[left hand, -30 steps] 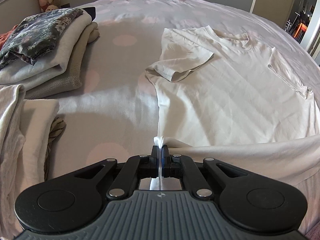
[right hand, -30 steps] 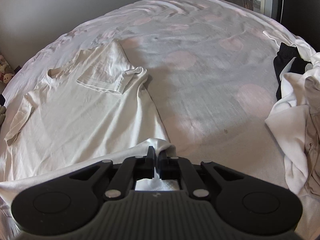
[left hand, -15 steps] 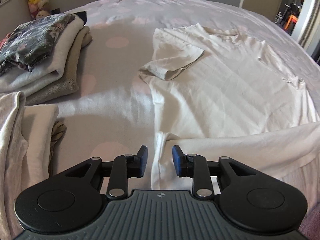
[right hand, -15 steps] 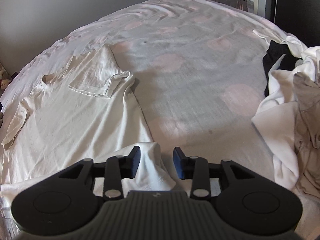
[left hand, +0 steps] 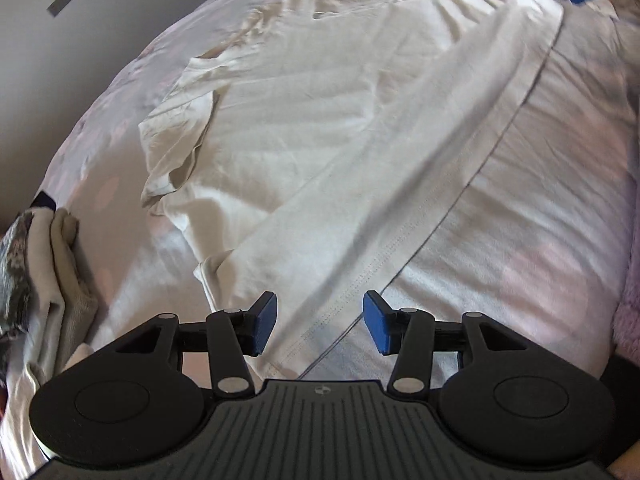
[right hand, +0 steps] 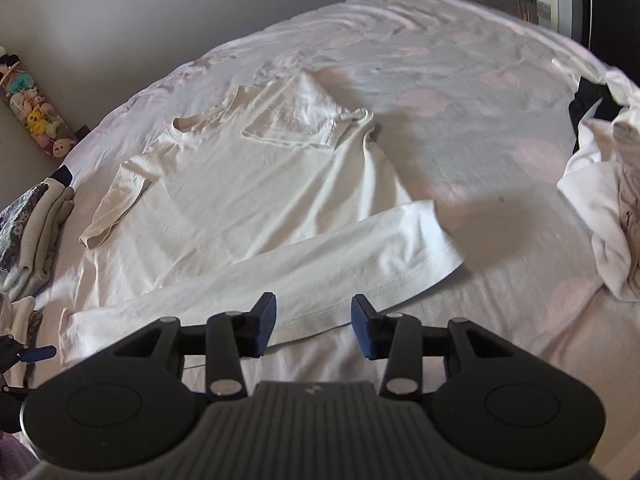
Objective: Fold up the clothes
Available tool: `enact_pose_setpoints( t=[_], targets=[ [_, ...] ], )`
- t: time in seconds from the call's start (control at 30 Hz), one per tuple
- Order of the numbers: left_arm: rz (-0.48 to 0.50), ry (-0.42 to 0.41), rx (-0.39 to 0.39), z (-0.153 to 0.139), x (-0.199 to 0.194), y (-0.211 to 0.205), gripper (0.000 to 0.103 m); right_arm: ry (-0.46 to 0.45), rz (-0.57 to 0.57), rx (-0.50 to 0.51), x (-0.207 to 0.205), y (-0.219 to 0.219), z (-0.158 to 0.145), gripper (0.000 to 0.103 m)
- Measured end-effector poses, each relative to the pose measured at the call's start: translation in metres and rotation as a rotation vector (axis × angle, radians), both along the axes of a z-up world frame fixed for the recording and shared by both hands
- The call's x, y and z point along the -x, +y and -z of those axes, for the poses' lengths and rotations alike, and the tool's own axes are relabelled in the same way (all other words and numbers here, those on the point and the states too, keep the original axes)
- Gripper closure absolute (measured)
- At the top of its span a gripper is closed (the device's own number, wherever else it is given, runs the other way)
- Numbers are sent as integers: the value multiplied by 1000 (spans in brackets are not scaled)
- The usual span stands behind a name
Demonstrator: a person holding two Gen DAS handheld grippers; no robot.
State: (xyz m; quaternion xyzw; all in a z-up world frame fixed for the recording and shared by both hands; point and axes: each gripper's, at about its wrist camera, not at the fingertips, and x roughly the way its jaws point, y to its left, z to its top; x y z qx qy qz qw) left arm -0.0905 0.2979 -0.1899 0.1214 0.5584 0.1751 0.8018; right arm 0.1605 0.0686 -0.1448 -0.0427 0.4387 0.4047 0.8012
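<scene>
Two pairs of tongs hang over the near edge of a bed point(right hand: 460, 52), and neither has hold of anything. The left tongs point(left hand: 316, 326) are opening, with the hem of the white T-shirt point(right hand: 248, 200) lying below the gap and no pad pressing on it. The right tongs point(right hand: 313, 326) are opening too, above the same hem, equally free of the cloth.

The T-shirt lies spread flat on the bed, neck toward the far side. Its bottom band is turned up onto the body, and one sleeve is folded in over the chest while the other lies out to the side. By my reading this garment is only begun: both side folds and the final halving remain. A folded stack point(right hand: 36, 216) sits at the left edge as finished work, and an unfolded heap point(right hand: 604, 208) waits at the right, so much is left.
</scene>
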Motion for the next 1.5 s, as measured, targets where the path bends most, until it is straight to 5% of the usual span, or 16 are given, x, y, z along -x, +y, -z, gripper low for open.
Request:
enact_pose_setpoints(
  t=[0.2,0.43,0.73,1.0,1.17,1.37,1.5],
  targets=[
    [85,121,-10,31,-9,-3,57,-38,16,-69,2,-5,2,58],
    [2,46,95,35,-8,22,53,-19,15,-87,-1,-4,9,58],
    [39,24,7,34,-9,4,100,17,20,-95,-6,-6,12,58],
    [-38,-127,4,-10,1,15,102,98,-40,-84,-25,-6,3,58],
    [-81,-180,17,-23,5,23,102,-129,-194,114,-44,0,-14,58],
    [-94,-178,17,-24,-1,27,102,-389,-495,401,-52,11,1,59],
    [-102,-174,9,-24,-3,29,102,-459,-722,439,-43,13,14,60]
  ],
)
